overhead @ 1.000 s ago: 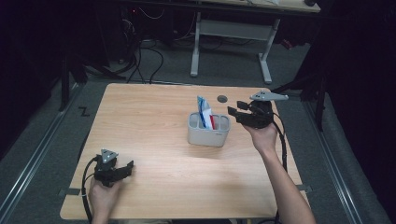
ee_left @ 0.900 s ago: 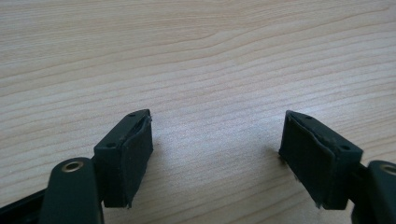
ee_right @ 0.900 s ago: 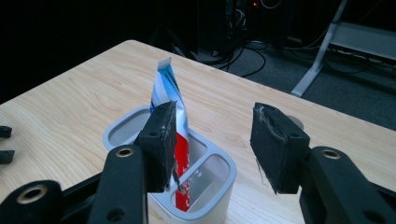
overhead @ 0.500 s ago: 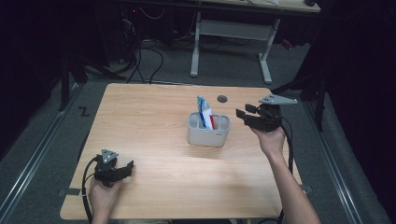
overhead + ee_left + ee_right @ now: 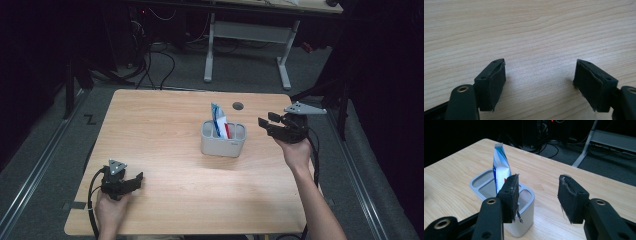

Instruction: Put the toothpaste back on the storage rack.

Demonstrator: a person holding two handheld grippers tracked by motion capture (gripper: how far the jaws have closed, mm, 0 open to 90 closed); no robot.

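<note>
Toothpaste tube [image 5: 501,167] judged light, soft, squashable; best pinched near crimped top. Right gripper [image 5: 537,196] fingers spread wide, nothing held; left gripper [image 5: 539,85] fingers likewise wide, resting on counter [image 5: 529,30].

High view: overhead from the person's side, facing forward and down, whole table [image 5: 165,125] in frame. Left gripper view: very close, angled down at bare wood ahead of its jaws. Right gripper view: low, looks past its jaws at the holder [image 5: 524,202]; shared with high view [image 5: 223,140].

Toothpaste tube [image 5: 501,168] lower part hidden inside holder [image 5: 525,213].
</note>
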